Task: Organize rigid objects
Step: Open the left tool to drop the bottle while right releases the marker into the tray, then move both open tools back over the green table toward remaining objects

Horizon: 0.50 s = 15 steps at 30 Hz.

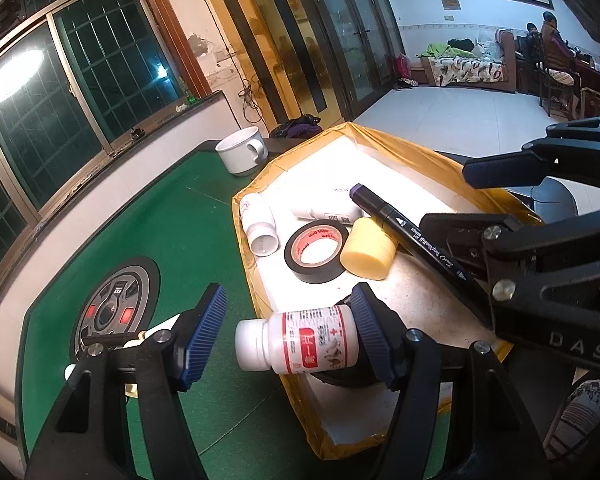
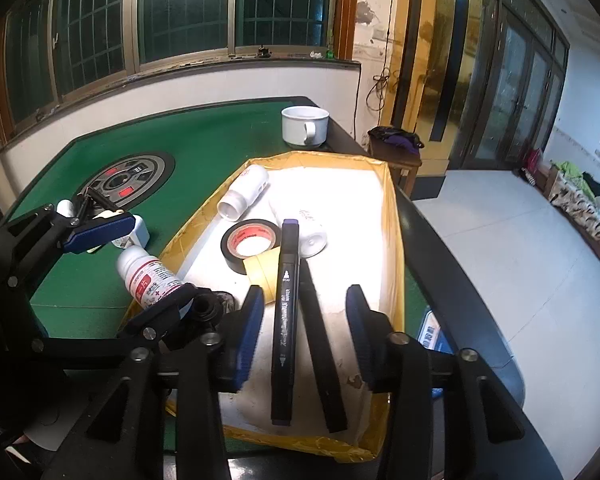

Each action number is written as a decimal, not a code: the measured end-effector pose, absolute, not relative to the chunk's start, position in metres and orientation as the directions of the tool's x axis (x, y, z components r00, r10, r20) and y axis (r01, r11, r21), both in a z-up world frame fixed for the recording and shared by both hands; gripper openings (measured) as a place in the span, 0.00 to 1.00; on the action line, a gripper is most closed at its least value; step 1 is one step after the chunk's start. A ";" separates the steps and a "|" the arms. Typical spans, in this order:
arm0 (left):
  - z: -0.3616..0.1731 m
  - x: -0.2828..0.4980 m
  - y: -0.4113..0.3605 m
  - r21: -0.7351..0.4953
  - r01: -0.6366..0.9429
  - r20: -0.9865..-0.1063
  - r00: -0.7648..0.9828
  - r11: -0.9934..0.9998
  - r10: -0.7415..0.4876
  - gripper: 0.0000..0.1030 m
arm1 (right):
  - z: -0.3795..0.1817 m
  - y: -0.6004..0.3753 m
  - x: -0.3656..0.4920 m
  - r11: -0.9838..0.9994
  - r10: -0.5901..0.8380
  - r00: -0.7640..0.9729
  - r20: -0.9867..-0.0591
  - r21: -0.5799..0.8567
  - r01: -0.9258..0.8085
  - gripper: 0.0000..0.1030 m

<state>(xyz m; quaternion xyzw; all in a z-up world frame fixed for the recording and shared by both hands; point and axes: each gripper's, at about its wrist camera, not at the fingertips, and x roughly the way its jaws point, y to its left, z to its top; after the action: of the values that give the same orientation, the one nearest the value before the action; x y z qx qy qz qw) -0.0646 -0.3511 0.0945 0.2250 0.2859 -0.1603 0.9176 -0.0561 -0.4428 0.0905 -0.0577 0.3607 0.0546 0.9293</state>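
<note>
A shallow tray [image 1: 256, 276] with yellow taped walls lies on the green table [image 1: 148, 224]. In it are two white bottles [image 1: 260, 224], a black tape roll [image 1: 316, 250], a yellow cylinder [image 1: 366, 254] and a black marker [image 1: 408, 232]. A red-labelled white bottle [image 1: 308, 340] lies across the tray's near wall between the open fingers of my left gripper [image 1: 288, 336], resting against the right finger. In the right wrist view my right gripper [image 2: 304, 336] is open over the marker [image 2: 286, 316], which lies in the tray [image 2: 392, 208]. The red-labelled bottle [image 2: 150, 280] shows there too.
A white mug [image 1: 242, 152] stands at the table's far corner. A round grey control panel [image 1: 114, 312] sits in the table's middle. A white block and small items [image 2: 134, 234] lie on the felt left of the tray. The table edge drops to a tiled floor at right.
</note>
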 end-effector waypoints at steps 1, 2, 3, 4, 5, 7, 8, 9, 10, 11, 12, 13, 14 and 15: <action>0.095 -0.065 -0.351 0.321 0.422 -0.595 0.787 0.848 -0.166 0.63 | 0.091 -0.443 -0.057 0.987 0.059 0.736 -0.675 -0.070 -0.144 0.42; 0.096 -0.066 -0.351 0.320 0.422 -0.594 0.787 0.848 -0.168 0.63 | 0.092 -0.443 -0.057 0.987 0.058 0.737 -0.674 -0.071 -0.143 0.43; 0.097 -0.066 -0.351 0.319 0.420 -0.591 0.789 0.849 -0.168 0.63 | 0.093 -0.443 -0.058 0.987 0.056 0.739 -0.672 -0.073 -0.142 0.43; 0.097 -0.066 -0.350 0.319 0.419 -0.589 0.790 0.850 -0.168 0.63 | 0.093 -0.443 -0.059 0.987 0.057 0.739 -0.671 -0.073 -0.143 0.43; 0.098 -0.067 -0.350 0.317 0.420 -0.590 0.789 0.850 -0.170 0.63 | 0.094 -0.443 -0.059 0.987 0.056 0.740 -0.670 -0.074 -0.142 0.43; 0.099 -0.068 -0.348 0.315 0.419 -0.587 0.791 0.852 -0.172 0.63 | 0.095 -0.444 -0.059 0.987 0.056 0.742 -0.668 -0.074 -0.142 0.43; 0.100 -0.069 -0.348 0.313 0.420 -0.587 0.791 0.852 -0.174 0.63 | 0.096 -0.444 -0.060 0.987 0.057 0.742 -0.667 -0.074 -0.142 0.43; 0.100 -0.069 -0.347 0.310 0.421 -0.588 0.790 0.852 -0.176 0.63 | 0.097 -0.444 -0.061 0.988 0.056 0.745 -0.665 -0.073 -0.139 0.43; 0.100 -0.070 -0.346 0.309 0.421 -0.588 0.789 0.853 -0.177 0.63 | 0.098 -0.445 -0.062 0.988 0.056 0.746 -0.663 -0.071 -0.138 0.43; 0.101 -0.070 -0.345 0.307 0.420 -0.586 0.790 0.854 -0.178 0.63 | 0.099 -0.445 -0.061 0.988 0.058 0.747 -0.663 -0.069 -0.138 0.43; 0.102 -0.071 -0.344 0.305 0.418 -0.585 0.791 0.856 -0.179 0.63 | 0.100 -0.445 -0.062 0.988 0.057 0.747 -0.662 -0.068 -0.136 0.43; 0.102 -0.071 -0.342 0.302 0.417 -0.584 0.792 0.858 -0.179 0.63 | 0.100 -0.445 -0.063 0.989 0.056 0.748 -0.661 -0.069 -0.134 0.43; 0.104 -0.072 -0.340 0.297 0.413 -0.582 0.793 0.861 -0.180 0.63 | 0.101 -0.445 -0.063 0.989 0.055 0.749 -0.660 -0.068 -0.133 0.44; 0.105 -0.072 -0.338 0.292 0.410 -0.581 0.793 0.864 -0.180 0.63 | 0.103 -0.445 -0.065 0.989 0.057 0.750 -0.659 -0.065 -0.132 0.47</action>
<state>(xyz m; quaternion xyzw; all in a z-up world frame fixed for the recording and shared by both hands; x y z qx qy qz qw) -0.0715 -0.3378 0.1046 0.2063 0.2790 -0.1596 0.9242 -0.0648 -0.4454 0.1025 -0.0539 0.3496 0.0506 0.9340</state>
